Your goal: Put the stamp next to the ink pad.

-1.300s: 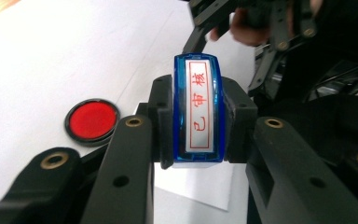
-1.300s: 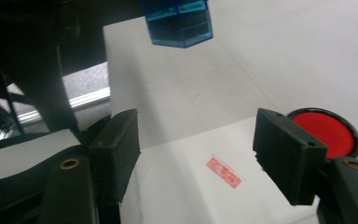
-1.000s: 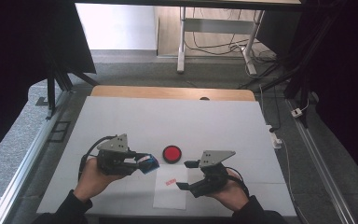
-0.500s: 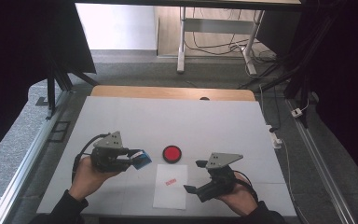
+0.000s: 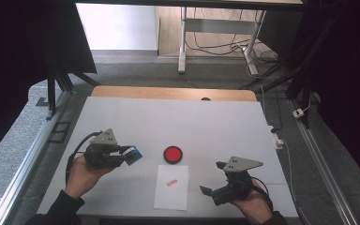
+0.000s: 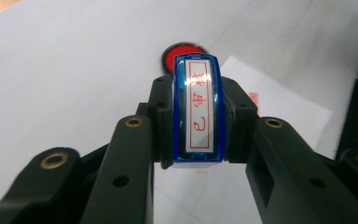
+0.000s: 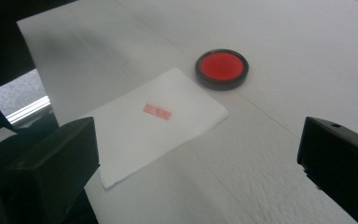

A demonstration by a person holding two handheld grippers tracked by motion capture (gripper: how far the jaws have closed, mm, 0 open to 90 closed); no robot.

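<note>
The high camera looked forward and down over the whole desk (image 5: pixel 122 117) from afar, while each tool's camera sat low and close, both facing the red ink pad (image 5: pixel 173 153), which all three views shared beside the paper (image 7: pixel 154 121).

Stamp (image 6: pixel 198 112): blue casing, white face with red characters inside a red border. Ink pad (image 5: pixel 173 154): red in a black rim. Paper sheet (image 5: pixel 171 187): white, bearing a red imprint. Desk (image 5: pixel 168 122): white.

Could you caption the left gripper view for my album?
Tongs grip a blue stamp above stamped paper and a red ink pad.
</note>
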